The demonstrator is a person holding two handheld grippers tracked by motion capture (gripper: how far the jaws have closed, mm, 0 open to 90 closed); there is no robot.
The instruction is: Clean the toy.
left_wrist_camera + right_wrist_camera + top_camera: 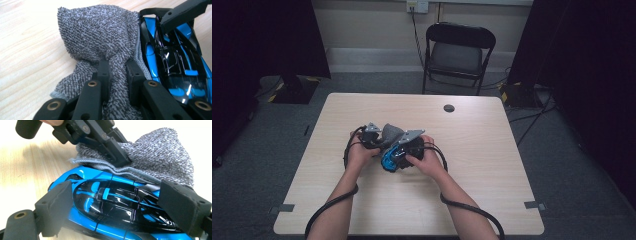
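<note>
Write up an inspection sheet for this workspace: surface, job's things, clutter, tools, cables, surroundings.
Surface: light wooden table, round grommet hole near the far edge.
Job's things: blue and black toy car; grey towel bunched against its side.
Clutter: nothing seen.
Tools: left tool shut on the towel; right tool clamped across the car.
Cables: a black cable trails from each tool along the forearm; more cables on the floor at right.
Surroundings: black folding chair beyond the table, wall socket, dark curtains both sides, grey carpet.
</note>
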